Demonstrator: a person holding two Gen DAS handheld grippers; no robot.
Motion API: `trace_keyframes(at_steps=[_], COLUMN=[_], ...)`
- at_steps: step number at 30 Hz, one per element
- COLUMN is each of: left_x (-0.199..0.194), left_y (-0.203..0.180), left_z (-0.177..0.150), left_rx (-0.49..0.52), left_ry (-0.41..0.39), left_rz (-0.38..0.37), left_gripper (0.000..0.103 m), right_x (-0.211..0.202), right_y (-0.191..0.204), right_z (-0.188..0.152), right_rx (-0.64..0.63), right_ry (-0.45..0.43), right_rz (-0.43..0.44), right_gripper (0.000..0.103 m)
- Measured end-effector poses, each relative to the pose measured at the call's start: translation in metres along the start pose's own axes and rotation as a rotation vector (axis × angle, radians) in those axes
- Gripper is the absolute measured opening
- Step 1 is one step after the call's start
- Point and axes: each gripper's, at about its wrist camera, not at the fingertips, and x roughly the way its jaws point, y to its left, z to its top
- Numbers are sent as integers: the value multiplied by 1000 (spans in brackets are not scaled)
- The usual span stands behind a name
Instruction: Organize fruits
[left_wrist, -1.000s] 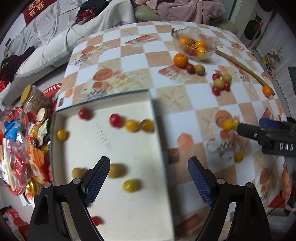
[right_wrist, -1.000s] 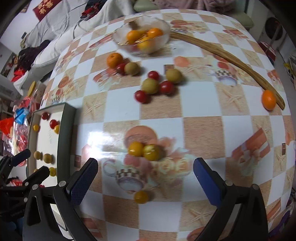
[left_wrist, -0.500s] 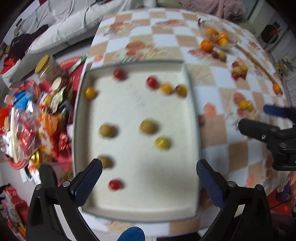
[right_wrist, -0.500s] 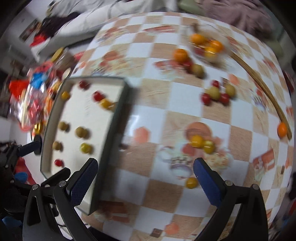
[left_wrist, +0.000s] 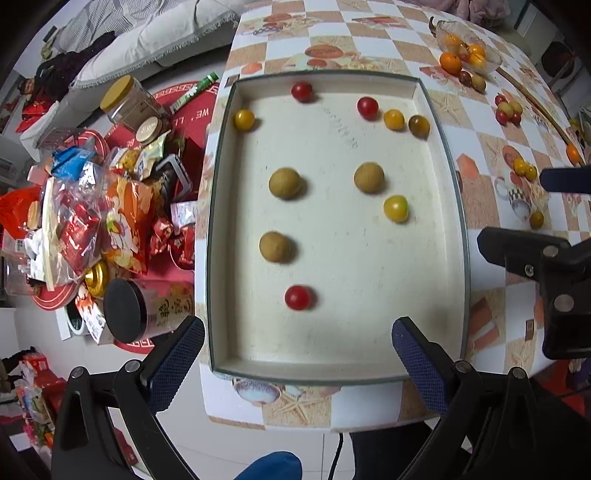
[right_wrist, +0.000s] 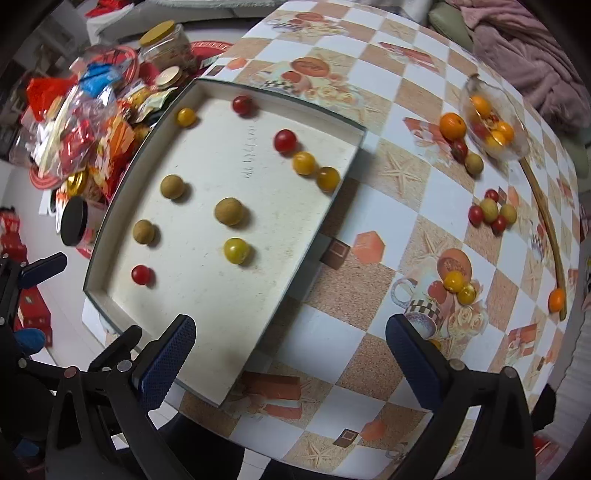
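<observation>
At the far left, beside the table, a heap of snack packets (left_wrist: 110, 206) lies with a yellow-lidded jar (left_wrist: 129, 105) behind it and a black-lidded jar (left_wrist: 123, 310) nearer. The left gripper (left_wrist: 297, 349) hangs above the near edge of a shallow white tray (left_wrist: 448, 162), its blue-padded fingers spread wide with nothing between them. The tray sits on the left part of the checkered table (right_wrist: 369, 347) and holds three red tomatoes, among them a near one (left_wrist: 297, 297), three brown round fruits such as the one at (left_wrist: 284, 183), and several yellow tomatoes, one at (left_wrist: 395, 208); all lie apart except a row of three near the tray's far right corner. The right gripper (right_wrist: 291, 352) hovers over the tray's near right corner and the tabletop, its fingers likewise spread and holding nothing. Further right on the table lie a yellow pair (right_wrist: 460, 286), a mixed cluster of red and brown fruits (right_wrist: 491, 212), and a glass bowl (right_wrist: 517, 153) of oranges at the far right, with an orange (right_wrist: 452, 126) just beside it.
</observation>
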Motion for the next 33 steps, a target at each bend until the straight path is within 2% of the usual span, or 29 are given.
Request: trace_keyframes(at_steps=[13,33], left_x=[0,-3], left_y=[6,2], left_z=[-4,-6], left_rx=[-1,14], left_ry=[7,-2], left_rz=[-44,-53], left_gripper=[102,102], right_x=[1,0], right_y=[25,29], right_z=[5,7], right_rx=[-86,-92], right_ry=[42,37], right_rz=[-24,-30], right_gripper=[103,103])
